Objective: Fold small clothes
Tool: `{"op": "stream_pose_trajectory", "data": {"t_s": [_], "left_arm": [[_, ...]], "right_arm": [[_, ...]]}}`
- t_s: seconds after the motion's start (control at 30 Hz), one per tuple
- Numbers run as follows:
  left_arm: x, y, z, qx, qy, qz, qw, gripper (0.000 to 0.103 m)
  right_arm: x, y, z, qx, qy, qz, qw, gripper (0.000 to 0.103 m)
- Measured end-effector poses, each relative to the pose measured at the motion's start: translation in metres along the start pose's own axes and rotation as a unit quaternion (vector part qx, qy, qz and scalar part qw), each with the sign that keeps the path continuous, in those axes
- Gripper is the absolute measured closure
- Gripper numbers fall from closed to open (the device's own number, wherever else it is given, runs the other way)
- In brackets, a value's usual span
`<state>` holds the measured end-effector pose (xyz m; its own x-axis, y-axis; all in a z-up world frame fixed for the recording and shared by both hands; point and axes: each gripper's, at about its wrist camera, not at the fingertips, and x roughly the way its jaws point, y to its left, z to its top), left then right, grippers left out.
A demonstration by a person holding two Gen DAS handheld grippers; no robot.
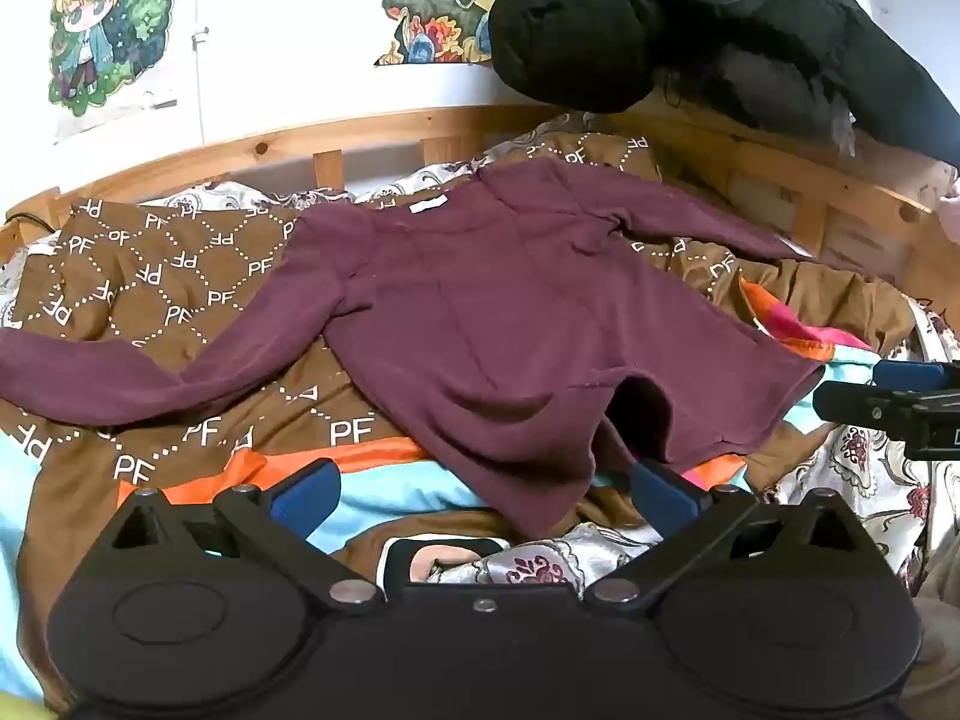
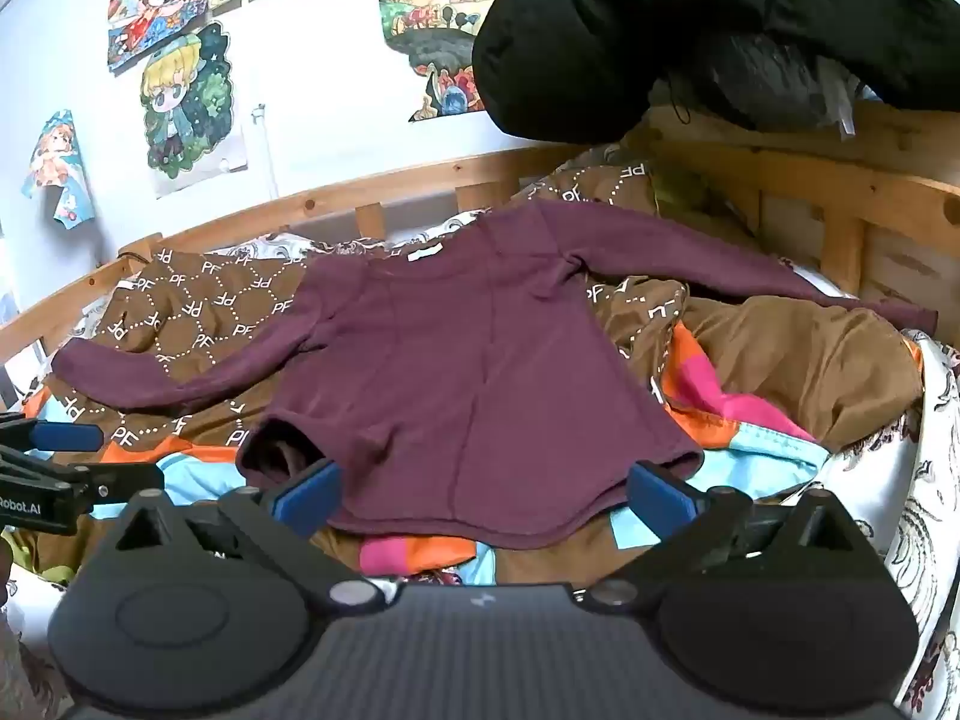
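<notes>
While the maroon long-sleeved top (image 1: 480,312) is lying spread flat on the brown patterned blanket (image 1: 162,276) of the wooden-framed bed (image 1: 372,126), its 2 sleeves are reaching out toward 9 and 3 o'clock and its hem is facing 6 o'clock. The left gripper (image 1: 483,495) is hovering at the hem's 6 o'clock edge with its blue fingers (image 1: 306,495) standing wide and gripping nothing. The right gripper (image 2: 480,495) is doing likewise, fingers (image 2: 660,495) wide, straddling the hem without pinching it.
</notes>
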<state>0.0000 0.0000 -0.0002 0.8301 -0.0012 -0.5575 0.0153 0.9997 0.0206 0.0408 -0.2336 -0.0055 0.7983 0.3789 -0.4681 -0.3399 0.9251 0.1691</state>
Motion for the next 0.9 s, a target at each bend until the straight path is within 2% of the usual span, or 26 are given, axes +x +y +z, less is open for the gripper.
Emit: {"op": "stream_pose_trajectory", "data": {"t_s": [0.9], "left_arm": [[0.0029,0.0069,-0.0033,0.003,0.003,0.001,1.0000,0.001]], "right_arm": [[0.0014,-0.0056,-0.0023,0.021,0.001,0.016,1.000,0.000]]}}
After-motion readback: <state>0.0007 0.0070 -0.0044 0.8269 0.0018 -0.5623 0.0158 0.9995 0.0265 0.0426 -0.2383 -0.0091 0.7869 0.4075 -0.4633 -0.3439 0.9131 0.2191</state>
